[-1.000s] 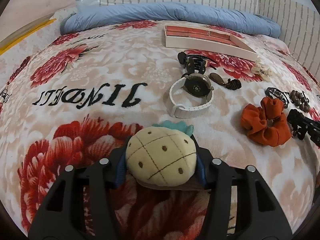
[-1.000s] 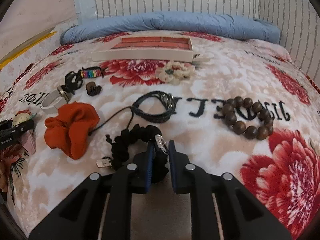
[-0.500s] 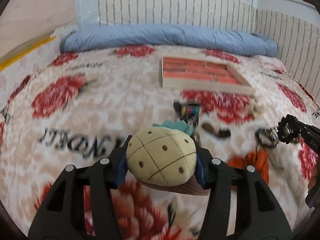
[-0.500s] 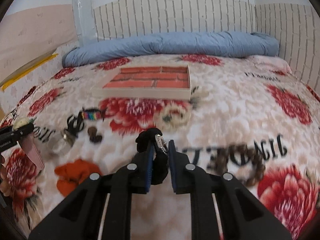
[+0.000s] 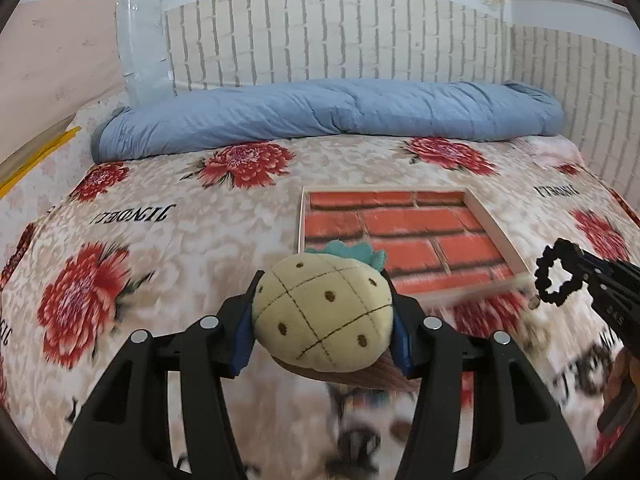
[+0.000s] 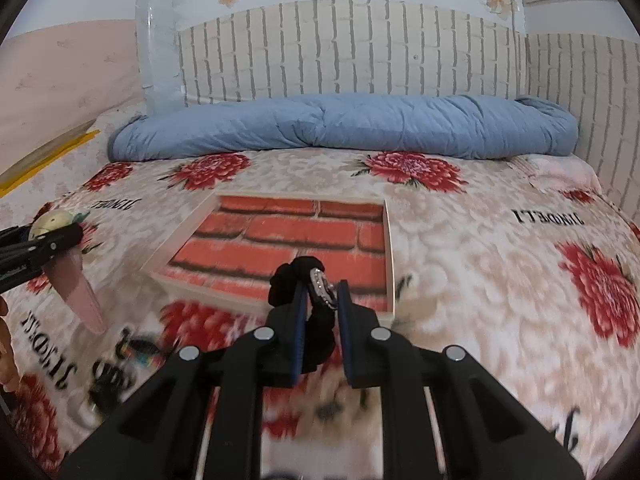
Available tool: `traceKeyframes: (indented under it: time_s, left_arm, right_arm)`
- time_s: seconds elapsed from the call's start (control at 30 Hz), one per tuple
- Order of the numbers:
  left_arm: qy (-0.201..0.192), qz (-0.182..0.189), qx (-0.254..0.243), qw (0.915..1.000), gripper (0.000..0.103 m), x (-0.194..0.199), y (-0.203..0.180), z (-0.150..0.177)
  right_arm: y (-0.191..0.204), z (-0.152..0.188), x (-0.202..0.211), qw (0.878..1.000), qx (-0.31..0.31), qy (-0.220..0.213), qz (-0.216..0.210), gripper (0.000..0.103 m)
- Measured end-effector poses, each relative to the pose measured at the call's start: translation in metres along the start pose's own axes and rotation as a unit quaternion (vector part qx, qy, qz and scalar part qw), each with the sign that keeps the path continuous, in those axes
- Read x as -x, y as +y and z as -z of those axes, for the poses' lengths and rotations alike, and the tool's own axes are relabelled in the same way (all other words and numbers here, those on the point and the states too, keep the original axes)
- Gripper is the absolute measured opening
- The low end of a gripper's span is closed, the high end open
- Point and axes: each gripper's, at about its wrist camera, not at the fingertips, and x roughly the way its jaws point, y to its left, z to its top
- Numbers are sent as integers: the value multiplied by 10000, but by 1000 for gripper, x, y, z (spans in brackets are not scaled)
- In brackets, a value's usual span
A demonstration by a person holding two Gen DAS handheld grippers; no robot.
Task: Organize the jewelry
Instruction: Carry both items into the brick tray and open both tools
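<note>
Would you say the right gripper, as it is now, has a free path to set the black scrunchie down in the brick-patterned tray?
Probably yes. The right gripper, shut on the black scrunchie, hangs at the near edge of the brick-patterned tray, whose floor looks bare. The left gripper with its pineapple clip sits off to the side.

Even soft daylight, no glare; fisheye-bent edges, dark corners; lower foreground motion-blurred.

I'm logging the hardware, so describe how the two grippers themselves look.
Both match. The left gripper and the right gripper are matte black plastic, each with two forked, open-framed arms and round silver screw heads. The inner faces of the jaws carry blue pads. No cables or sleeves show; white lettering on the right one is too blurred to read.
</note>
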Motion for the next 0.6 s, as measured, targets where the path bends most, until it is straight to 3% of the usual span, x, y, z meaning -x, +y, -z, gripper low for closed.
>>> traceKeyframes:
  time_s: [0.2,0.43,0.6]
  left_arm:
    - [293,-95,176,9994,52,-72,-7,-41]
    - [647,-487,-142,9966,53,-157,-29,-65]
    - [1040,-334,-216,9938,53,-215,-40,-76]
  right_arm:
    - [-3,-34,-60,9998,-5,110,162,15]
    - [-15,-57,-137,9984,-10,341,461,15]
    - [-23,-70,-188,9956,-25,655,669,15]
